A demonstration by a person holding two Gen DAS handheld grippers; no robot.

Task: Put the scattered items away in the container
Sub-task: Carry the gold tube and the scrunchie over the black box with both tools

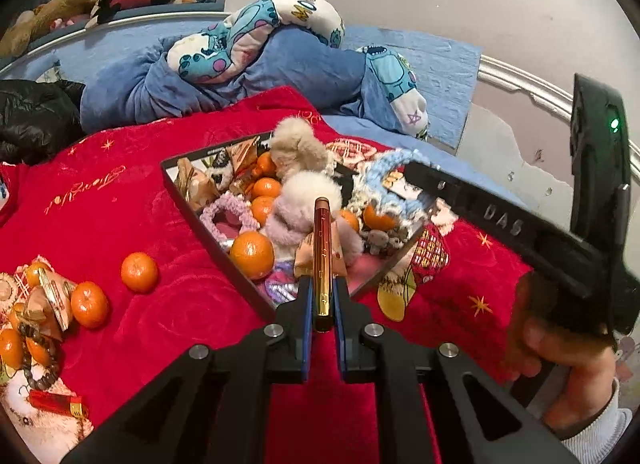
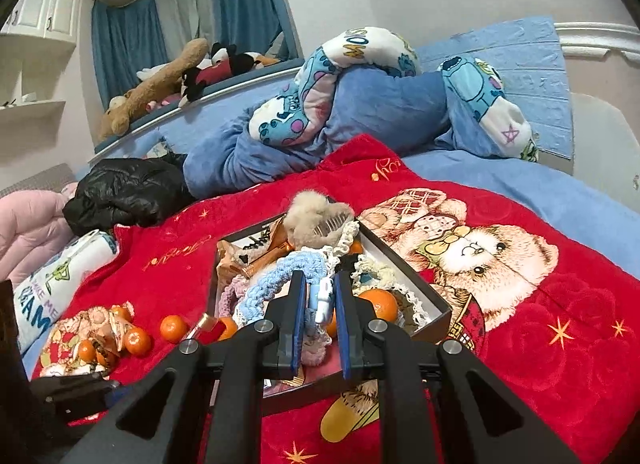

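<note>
the jaws of the left gripper are clamped on a red and gold pen over the near corner of the box. the right gripper pinches a blue crocheted band above the box. oranges lie scattered on the red blanket.

The box is being crowded by scrunchies and tangerines; little room is being left inside. Open red blanket is being left clear between box and left pile.
</note>
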